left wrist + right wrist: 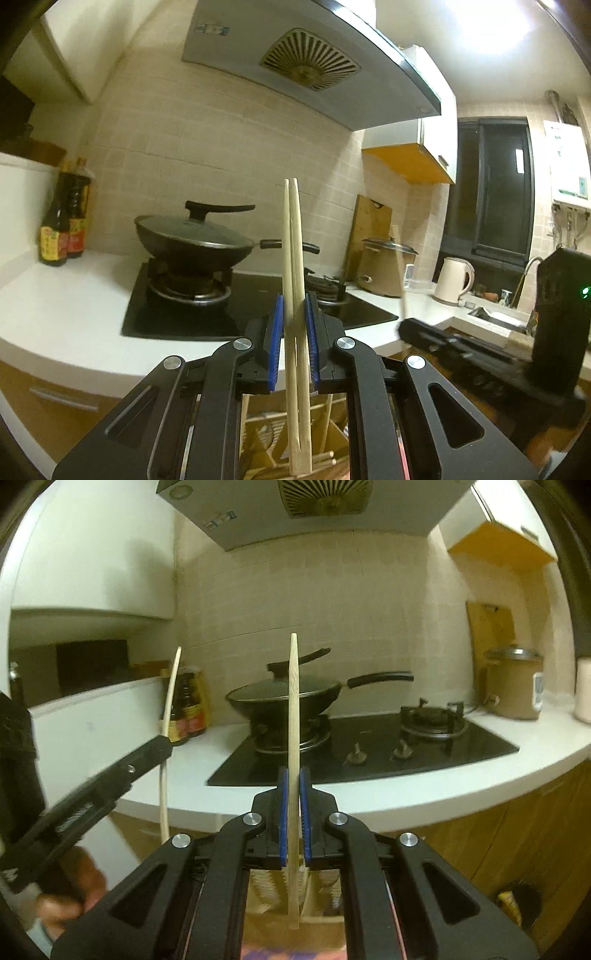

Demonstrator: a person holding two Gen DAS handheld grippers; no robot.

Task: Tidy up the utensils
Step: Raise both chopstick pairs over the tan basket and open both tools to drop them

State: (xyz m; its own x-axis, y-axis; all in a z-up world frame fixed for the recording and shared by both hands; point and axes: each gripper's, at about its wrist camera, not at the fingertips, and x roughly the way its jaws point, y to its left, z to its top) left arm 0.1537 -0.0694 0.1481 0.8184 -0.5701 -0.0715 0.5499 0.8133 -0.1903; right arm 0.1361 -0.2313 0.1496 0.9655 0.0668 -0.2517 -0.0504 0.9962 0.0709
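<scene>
Now a pair of chopsticks is clamped upright in the left gripper; a single chopstick is pinched upright by the right gripper; the wooden utensil organizer lies directly below.

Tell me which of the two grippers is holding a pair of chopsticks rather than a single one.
The left gripper: it clamps two chopsticks side by side, standing upright. The right gripper is shut on only one chopstick, also upright.

White countertop carries the black hob dead centre, sauce bottles at nine o'clock, cooker pot at three.
</scene>
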